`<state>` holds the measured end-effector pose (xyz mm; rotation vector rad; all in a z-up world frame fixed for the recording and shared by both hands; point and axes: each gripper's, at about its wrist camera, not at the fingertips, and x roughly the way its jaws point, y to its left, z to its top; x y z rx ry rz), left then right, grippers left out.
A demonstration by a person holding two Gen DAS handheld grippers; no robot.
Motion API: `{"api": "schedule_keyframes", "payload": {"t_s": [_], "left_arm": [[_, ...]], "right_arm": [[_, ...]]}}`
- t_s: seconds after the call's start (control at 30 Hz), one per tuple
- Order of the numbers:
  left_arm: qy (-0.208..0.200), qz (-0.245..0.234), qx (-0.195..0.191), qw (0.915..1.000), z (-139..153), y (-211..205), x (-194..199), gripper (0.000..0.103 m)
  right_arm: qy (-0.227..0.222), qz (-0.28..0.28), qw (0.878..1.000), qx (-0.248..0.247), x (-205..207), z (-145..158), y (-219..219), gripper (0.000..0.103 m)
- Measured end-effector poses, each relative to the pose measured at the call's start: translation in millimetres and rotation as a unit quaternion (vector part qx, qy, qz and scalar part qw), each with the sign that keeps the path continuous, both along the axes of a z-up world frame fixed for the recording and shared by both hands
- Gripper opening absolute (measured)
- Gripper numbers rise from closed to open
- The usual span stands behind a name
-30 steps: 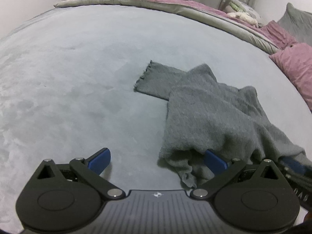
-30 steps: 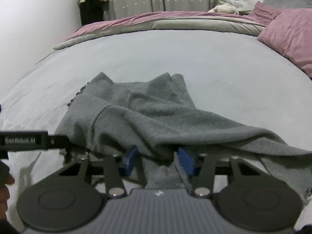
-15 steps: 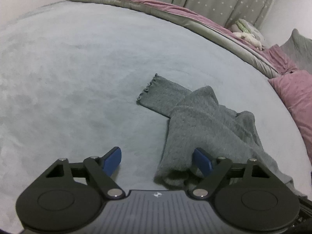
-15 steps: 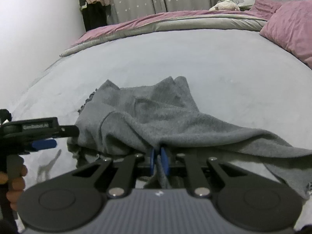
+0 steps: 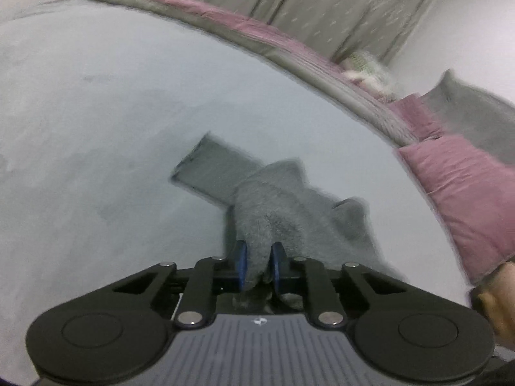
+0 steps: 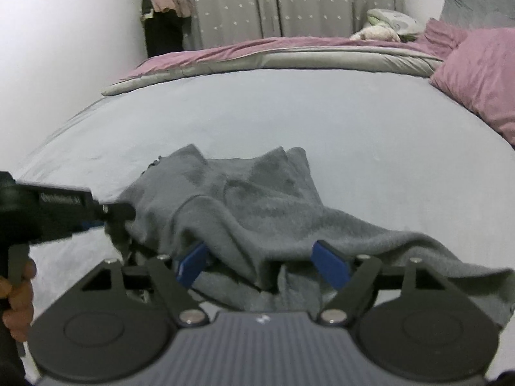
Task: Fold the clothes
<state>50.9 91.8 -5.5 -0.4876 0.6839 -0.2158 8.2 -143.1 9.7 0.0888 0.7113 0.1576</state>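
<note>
Broadly, the bed (image 6: 289,112) with its pale grey cover fills both views, pink pillows (image 6: 479,74) and a rolled duvet along its far side, dotted curtains (image 6: 289,0) behind. On the cover lies the grey knitted sweater (image 6: 244,206), rumpled, one sleeve (image 5: 209,170) stretched out flat towards the far side and the body bunched in soft ridges nearer the cameras. Half a second ago the roles were reversed: the right gripper (image 6: 262,262) was pinched shut on a fold of the knit and the left gripper (image 5: 259,265) stood wide apart beside the near edge. Now the left gripper's blue fingers (image 5: 241,265) have closed onto a bunch of the sweater's near edge, cloth squeezed between them, and the blurred left view suggests that it is moving. The right gripper's fingers (image 6: 331,265) have spread wide and released, with the knit draped loosely between and over them. That reads as a handover of grip: the left side is secured, and the right is probably free to find a matching hold, so that the garment can be lifted, spread or turned over for a fold. No tidy fold shows in the sweater as it lies.
</note>
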Motion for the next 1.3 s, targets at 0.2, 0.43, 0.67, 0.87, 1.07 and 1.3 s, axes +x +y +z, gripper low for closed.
{"api": "schedule_keyframes", "payload": {"t_s": [0.2, 0.43, 0.67, 0.87, 1.07, 1.3], "left_arm": [[-0.091, -0.054, -0.020, 0.9941, 26, -10, -18, 0.013], [-0.125, -0.111, -0.039, 0.9852, 43, -19, -29, 0.013], [-0.107, -0.114, -0.018, 0.9876, 39, -20, -27, 0.014], [-0.070, -0.102, -0.025, 0.9920, 30, -13, -22, 0.029], [-0.054, -0.098, -0.033, 0.9932, 27, -8, -24, 0.055], [-0.022, -0.129, -0.010, 0.9914, 18, -24, -22, 0.060]], "right_arm": [[-0.014, 0.025, 1.000, 0.001, -1, 4, 12, 0.081], [-0.027, 0.048, 0.998, -0.007, 2, 1, 23, 0.078], [-0.017, 0.041, 0.998, 0.033, 9, -1, 14, 0.011], [-0.043, -0.002, 0.997, 0.058, 8, 15, -17, 0.010], [-0.057, -0.046, 0.995, 0.066, 5, 27, -50, 0.010], [-0.053, -0.095, 0.992, 0.071, 0, 28, -94, 0.010]]}}
